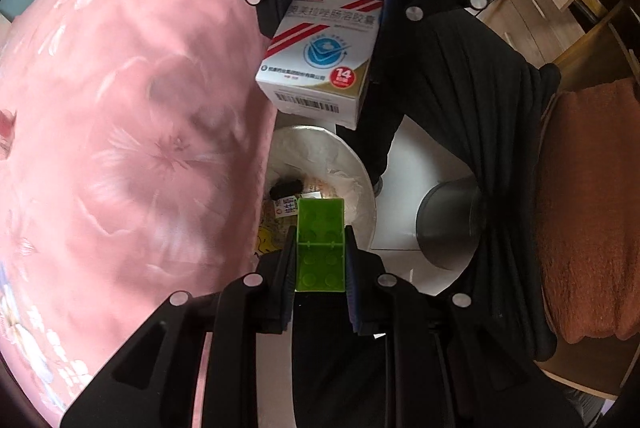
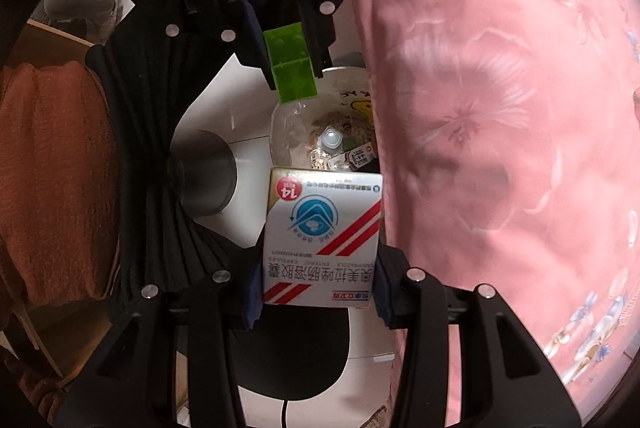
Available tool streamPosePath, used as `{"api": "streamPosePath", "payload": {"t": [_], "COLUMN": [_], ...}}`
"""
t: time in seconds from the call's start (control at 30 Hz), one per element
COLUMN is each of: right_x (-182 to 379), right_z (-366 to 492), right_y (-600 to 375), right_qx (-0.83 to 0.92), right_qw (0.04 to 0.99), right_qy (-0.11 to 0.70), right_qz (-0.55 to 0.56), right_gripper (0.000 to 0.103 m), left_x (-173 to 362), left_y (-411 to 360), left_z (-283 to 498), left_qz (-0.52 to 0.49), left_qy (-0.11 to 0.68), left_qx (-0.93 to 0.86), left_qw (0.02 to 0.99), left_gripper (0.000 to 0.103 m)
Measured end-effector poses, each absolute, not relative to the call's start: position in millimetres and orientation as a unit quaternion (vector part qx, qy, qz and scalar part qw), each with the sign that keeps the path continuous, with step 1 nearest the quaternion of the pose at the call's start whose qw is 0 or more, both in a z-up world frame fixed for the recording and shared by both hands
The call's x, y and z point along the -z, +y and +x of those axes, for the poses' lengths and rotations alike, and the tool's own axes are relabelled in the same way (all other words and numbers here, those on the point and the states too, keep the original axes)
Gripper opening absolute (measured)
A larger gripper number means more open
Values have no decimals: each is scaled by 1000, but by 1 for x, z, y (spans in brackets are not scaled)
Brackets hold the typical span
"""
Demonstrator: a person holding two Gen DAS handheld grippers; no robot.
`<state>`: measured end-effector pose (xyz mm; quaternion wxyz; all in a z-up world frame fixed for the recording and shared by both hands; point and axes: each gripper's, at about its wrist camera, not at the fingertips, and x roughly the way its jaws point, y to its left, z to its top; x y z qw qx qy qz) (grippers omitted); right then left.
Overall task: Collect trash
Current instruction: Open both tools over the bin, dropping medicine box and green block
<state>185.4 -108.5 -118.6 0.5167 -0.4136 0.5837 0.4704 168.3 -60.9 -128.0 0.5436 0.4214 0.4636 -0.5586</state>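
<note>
1. Step: both grippers carry trash above the trash bin (image 1: 360, 172), a white-lined bin on the floor just beside the pink bedspread (image 1: 120, 148).
2. Left gripper (image 1: 320, 280) has its jaws pinching a green block (image 1: 320, 240); the block hangs right over the bin mouth.
3. Right gripper (image 2: 318, 292) has its jaws clamped on a white medicine box (image 2: 322, 232); the box sits over the near edge of the bin, bin contents visible past it.
4. Next move, judged: get each item fully over the opening, then spread the jaws and drop. The box looks to need more centring than the block; the bed edge is close, so a slip could land it on the floor.
5. View difference: right wrist shows the bin's inside, a small bottle (image 2: 332, 140) and wrappers; left wrist shows less of that but shows the box's barcode end and a black chair (image 1: 460, 88) beside the bin.
</note>
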Motion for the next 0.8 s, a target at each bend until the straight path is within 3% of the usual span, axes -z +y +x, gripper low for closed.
{"api": "streamPosePath", "payload": {"t": [0.8], "right_x": [166], "right_z": [206], "right_y": [-105], "right_qx": [-490], "right_qw": [522], "right_qy": [589], "right_qz": [-375], "right_gripper": [45], "left_x": [180], "left_y": [-47], "left_z": [200], "left_qz": [365], "left_qy": [502], "left_qx": [565], "left_qw": [544], "left_gripper": [24]}}
